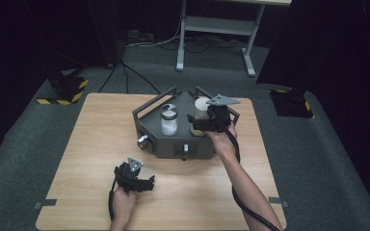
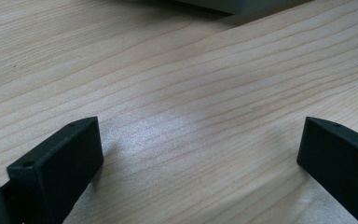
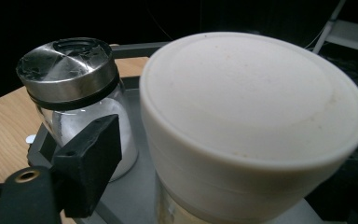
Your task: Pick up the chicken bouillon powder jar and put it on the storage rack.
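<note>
A grey angular rack (image 1: 173, 144) stands on the far middle of the wooden table (image 1: 77, 144). It holds a glass jar with a metal lid (image 1: 168, 120) (image 3: 74, 79), filled with white powder, and a jar with a wide white lid (image 1: 201, 103) (image 3: 251, 112). My right gripper (image 1: 198, 122) (image 3: 223, 158) is open around the white-lidded jar. Its left finger (image 3: 91, 163) stands a little off the lid, and the other finger is hidden behind the jar. My left gripper (image 1: 147, 184) (image 2: 200, 149) rests low over the near table, open, with bare wood between its fingers.
The rack's front face carries a metal knob (image 1: 143, 142) and a small switch (image 1: 185, 149). Beyond the table stand a white desk frame (image 1: 217, 24) and two black bases with yellow stripes (image 1: 65, 89) (image 1: 291, 101), on grey carpet.
</note>
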`<state>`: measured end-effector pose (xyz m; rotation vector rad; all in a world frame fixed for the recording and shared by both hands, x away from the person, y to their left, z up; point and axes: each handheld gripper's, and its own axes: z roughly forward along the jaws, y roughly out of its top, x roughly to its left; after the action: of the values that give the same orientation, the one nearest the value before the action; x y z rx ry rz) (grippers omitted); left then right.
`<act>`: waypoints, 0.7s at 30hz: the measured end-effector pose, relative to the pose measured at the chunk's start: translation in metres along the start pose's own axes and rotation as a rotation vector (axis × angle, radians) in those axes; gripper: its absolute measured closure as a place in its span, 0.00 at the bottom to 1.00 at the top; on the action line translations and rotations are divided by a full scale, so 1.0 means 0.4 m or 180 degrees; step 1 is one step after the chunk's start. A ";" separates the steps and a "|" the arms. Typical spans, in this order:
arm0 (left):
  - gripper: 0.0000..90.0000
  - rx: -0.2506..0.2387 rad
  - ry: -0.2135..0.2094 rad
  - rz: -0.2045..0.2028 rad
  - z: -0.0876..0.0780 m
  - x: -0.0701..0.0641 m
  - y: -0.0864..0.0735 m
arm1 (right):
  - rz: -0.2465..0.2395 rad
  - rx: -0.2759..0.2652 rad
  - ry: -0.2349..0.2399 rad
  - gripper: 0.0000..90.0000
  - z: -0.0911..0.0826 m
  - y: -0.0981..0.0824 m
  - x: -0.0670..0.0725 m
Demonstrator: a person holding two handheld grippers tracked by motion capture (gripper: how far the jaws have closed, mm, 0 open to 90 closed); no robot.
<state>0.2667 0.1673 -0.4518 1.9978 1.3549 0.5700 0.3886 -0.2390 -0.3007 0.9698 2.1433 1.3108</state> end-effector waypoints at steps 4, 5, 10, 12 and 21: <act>0.00 0.0001 0.0001 0.0000 0.000 0.000 0.000 | -0.0016 -0.0027 0.0003 0.15 -0.004 -0.004 -0.001; 0.00 0.0001 0.0002 -0.0002 0.000 0.000 0.000 | -0.0015 -0.0035 -0.0006 0.15 -0.005 -0.006 0.000; 0.00 -0.0007 0.0009 -0.0014 0.001 -0.002 0.000 | -0.0040 -0.0075 0.0044 0.14 -0.018 -0.020 -0.006; 0.00 -0.0007 0.0009 -0.0015 0.001 -0.002 0.000 | -0.0043 -0.0083 0.0050 0.14 -0.021 -0.024 -0.007; 0.00 -0.0005 0.0027 -0.0032 0.002 -0.005 0.001 | -0.0078 -0.0111 0.0077 0.14 -0.053 -0.055 -0.019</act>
<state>0.2668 0.1651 -0.4520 1.9885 1.3685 0.5755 0.3719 -0.2636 -0.3108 0.9154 2.1365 1.3501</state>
